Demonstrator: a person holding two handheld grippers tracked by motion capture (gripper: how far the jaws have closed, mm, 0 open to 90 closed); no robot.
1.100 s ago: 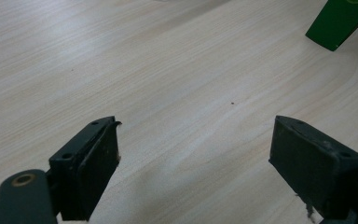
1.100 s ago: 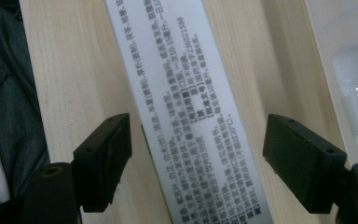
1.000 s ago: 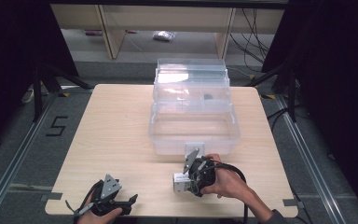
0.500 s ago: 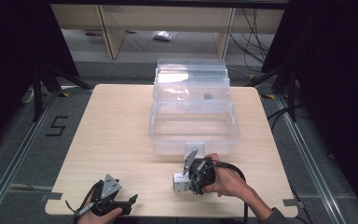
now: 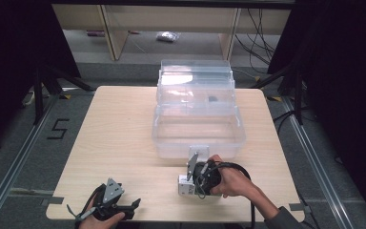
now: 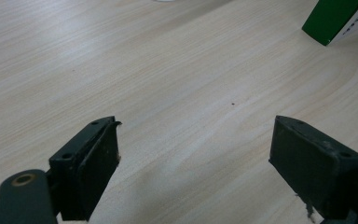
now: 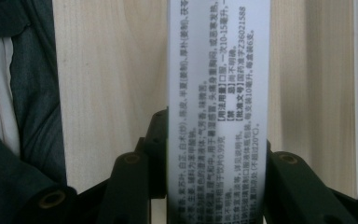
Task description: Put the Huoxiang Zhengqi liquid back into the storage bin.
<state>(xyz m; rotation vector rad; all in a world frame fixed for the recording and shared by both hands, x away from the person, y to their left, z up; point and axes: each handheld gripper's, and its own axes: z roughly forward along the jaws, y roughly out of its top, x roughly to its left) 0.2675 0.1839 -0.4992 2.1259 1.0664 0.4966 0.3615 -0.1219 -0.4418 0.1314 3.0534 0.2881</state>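
Right hand-held gripper (image 5: 187, 183) clamped on white box (image 7: 216, 93); left hand-held gripper (image 6: 196, 161) agape; clear bin (image 5: 198, 136) nearby.

Both grippers, the left gripper (image 5: 108, 206) and the right gripper (image 5: 201, 177), are black with brass-ringed screw holes, grey three-cornered plates, trailing black cables; a grey sleeve (image 5: 286, 220) at five o'clock.

— What sort of place? 
— A lab's recording bay: black curtains (image 5: 9, 71) either side, metal floor rails (image 5: 9, 164), a taped "5" (image 5: 57, 129), loose cables (image 5: 262, 28) beyond the far end of a bare worktop (image 5: 114, 143).
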